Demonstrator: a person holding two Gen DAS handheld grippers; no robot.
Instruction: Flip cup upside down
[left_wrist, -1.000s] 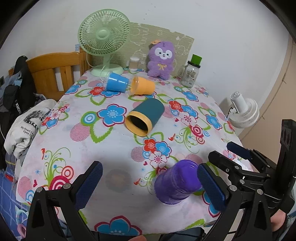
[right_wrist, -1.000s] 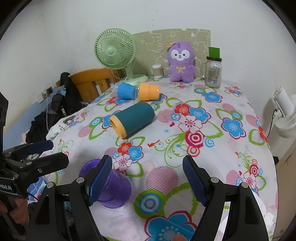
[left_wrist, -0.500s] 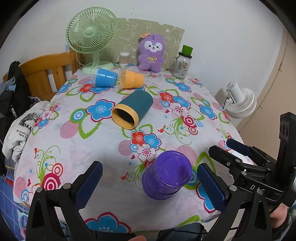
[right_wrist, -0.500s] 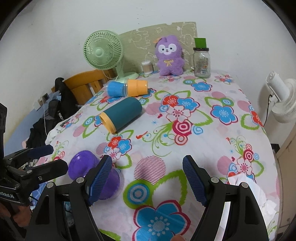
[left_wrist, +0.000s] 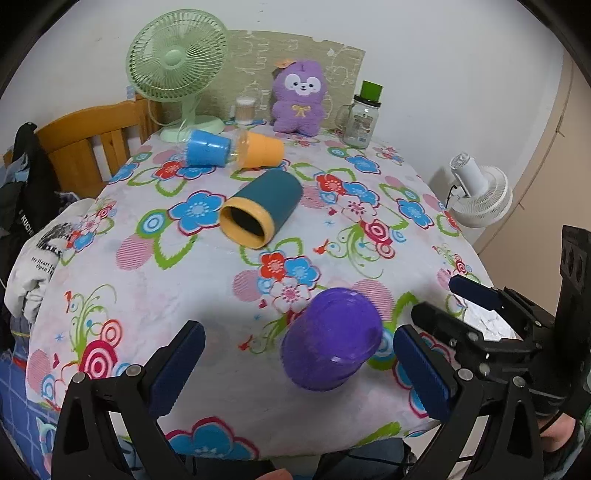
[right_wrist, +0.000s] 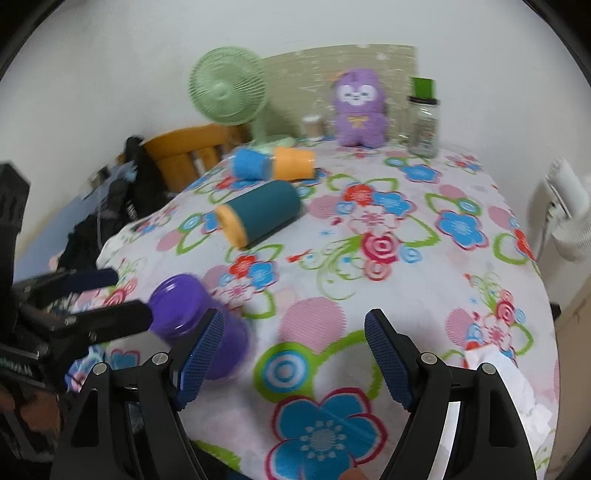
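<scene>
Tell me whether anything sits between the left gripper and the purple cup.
Nothing visible does. The purple cup stands upside down on the tablecloth between the open fingers of the left gripper, nearer its right finger. The teal cup lies well beyond it, and the right gripper waits open off to the side.

Four cups (left_wrist: 330, 339) — two fans (left_wrist: 177, 64)

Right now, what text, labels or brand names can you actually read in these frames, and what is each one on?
"My Heart" / "Open": on the white shirt at the table's left edge; the rest is cut off.
"KUCH": on the black garment over the chair, partly hidden.
Glass jar: label too small to read.
Letters on the left claw body: too blurred.
</scene>
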